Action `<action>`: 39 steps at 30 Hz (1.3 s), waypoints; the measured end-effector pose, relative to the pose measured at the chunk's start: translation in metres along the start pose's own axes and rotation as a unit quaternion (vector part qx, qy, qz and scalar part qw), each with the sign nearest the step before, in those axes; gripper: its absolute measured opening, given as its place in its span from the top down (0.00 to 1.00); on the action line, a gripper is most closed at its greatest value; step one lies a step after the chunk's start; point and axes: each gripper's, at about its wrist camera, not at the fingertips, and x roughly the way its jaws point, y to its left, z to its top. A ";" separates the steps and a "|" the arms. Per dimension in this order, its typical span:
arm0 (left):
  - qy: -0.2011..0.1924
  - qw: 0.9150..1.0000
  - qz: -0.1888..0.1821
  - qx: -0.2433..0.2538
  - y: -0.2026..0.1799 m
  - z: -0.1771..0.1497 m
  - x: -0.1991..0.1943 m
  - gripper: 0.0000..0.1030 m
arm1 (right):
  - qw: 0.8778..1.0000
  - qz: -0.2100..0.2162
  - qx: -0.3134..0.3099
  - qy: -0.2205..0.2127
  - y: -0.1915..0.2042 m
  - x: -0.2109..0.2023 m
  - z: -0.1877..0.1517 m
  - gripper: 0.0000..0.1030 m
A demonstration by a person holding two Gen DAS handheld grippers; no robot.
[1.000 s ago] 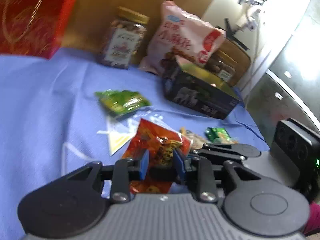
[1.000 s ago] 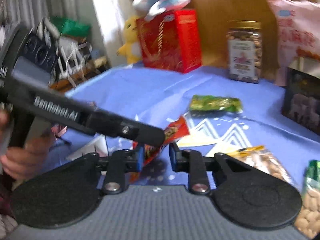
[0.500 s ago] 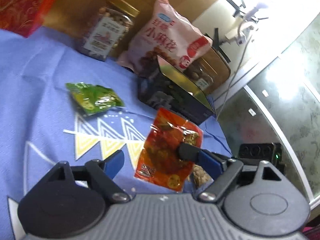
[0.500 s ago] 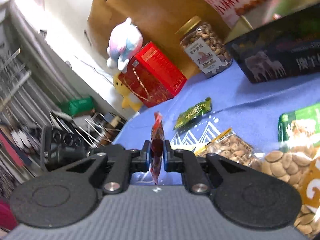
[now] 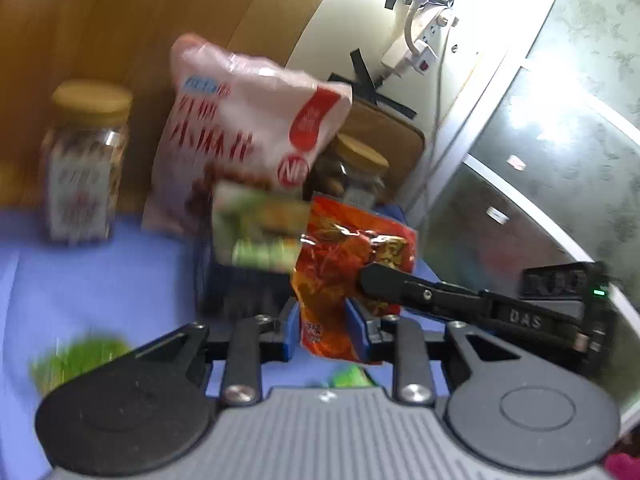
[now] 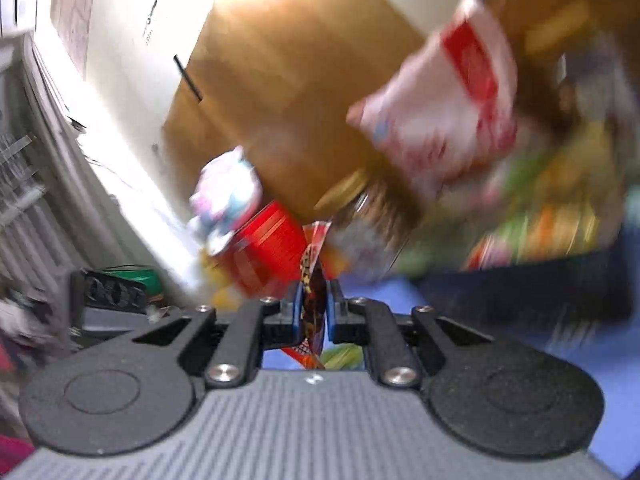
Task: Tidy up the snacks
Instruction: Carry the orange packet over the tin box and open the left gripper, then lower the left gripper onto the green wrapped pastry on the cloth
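A crinkled red snack packet [image 5: 344, 248] hangs in the air in front of the open dark box [image 5: 240, 292]. My left gripper [image 5: 324, 320] has its jaws closing, and its blue pads press on the packet's lower end. My right gripper [image 5: 374, 280] reaches in from the right in the left wrist view, clamped on the packet's middle. The right wrist view shows the same packet [image 6: 314, 256] edge-on, with my right gripper [image 6: 314, 300] shut on it. Both views are blurred by motion.
Behind the box stand a big pink snack bag [image 5: 240, 128], a nut jar [image 5: 84, 160] and a second jar [image 5: 352, 172]. A green packet [image 5: 72, 364] lies on the blue cloth [image 5: 100, 272]. A red box [image 6: 268, 256] and a plush toy [image 6: 228, 192] sit at the far left.
The left jaws let go of the packet, spread wide, then closed on its lower end again. Both grippers carried it up off the cloth toward the dark box, and the right gripper rolled.
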 end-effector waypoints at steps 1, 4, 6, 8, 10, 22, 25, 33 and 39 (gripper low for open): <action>-0.003 1.000 0.010 0.006 0.000 0.008 0.011 0.76 | 1.000 -0.018 -0.018 -0.010 -0.001 0.005 0.007 0.85; -0.004 0.999 0.045 0.017 0.007 0.023 0.043 0.76 | 0.995 -0.067 -0.068 -0.025 -0.009 0.026 0.018 0.85; 0.003 0.998 0.062 0.013 0.017 0.026 0.060 0.76 | 0.991 -0.094 -0.090 -0.025 -0.018 0.042 0.018 0.85; 0.005 0.997 0.078 0.012 0.024 0.029 0.073 0.76 | 0.986 -0.114 -0.119 -0.027 -0.027 0.054 0.015 0.84; 0.003 0.995 0.104 0.009 0.030 0.033 0.082 0.76 | 0.982 -0.123 -0.137 -0.028 -0.037 0.058 0.012 0.80; -0.046 0.993 0.108 -0.006 0.037 0.023 0.049 0.65 | 0.977 -0.128 -0.139 -0.104 -0.040 0.027 0.011 0.47; -0.045 0.990 0.136 0.007 0.038 0.024 0.042 0.51 | 0.978 -0.118 -0.146 -0.085 -0.034 0.026 0.012 0.48; 0.018 0.978 0.205 0.012 0.045 0.036 0.094 0.55 | 0.929 -0.304 -0.139 -0.156 -0.059 -0.023 0.020 0.41; 0.062 0.979 0.195 -0.023 0.055 0.027 0.115 0.89 | 0.952 -0.292 -0.048 -0.077 -0.108 -0.016 0.015 0.45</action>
